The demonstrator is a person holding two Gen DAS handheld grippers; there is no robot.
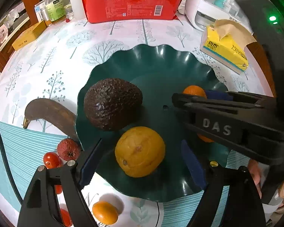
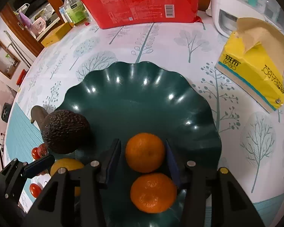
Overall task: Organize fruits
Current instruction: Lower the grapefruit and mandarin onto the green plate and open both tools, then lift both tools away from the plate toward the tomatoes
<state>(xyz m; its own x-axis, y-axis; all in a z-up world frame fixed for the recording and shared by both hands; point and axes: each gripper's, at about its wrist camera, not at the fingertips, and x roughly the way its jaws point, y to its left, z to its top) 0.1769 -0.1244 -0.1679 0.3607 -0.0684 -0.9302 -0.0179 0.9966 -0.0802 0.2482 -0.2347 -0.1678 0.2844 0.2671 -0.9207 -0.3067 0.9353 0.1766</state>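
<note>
A: Plate, dark green with a scalloped rim, sits on the tree-print tablecloth. Contents?

B: Avocado at nine o'clock on the plate. Yellow-orange citrus at six, resting on the plate floor. Two mandarins toward three o'clock: far mandarin, near mandarin, touching each other.

A: Left gripper?

B: Jaws wide apart, straddling the yellow citrus. Clear gap on both sides, pads off the skin.

A: Right gripper?

B: Jaws parted around the far mandarin. Narrow gaps each side, nothing pinched. Near mandarin lies further back between the fingers.

A: Fruit off the plate?

B: Blackened banana just beside the rim at nine o'clock. Lychee and cherry tomato at seven o'clock, near the rim. Kumquat at six, apart from the plate.

A: Background?

B: Red paper-cup pack at twelve, yellow tissue pack at two.
</note>
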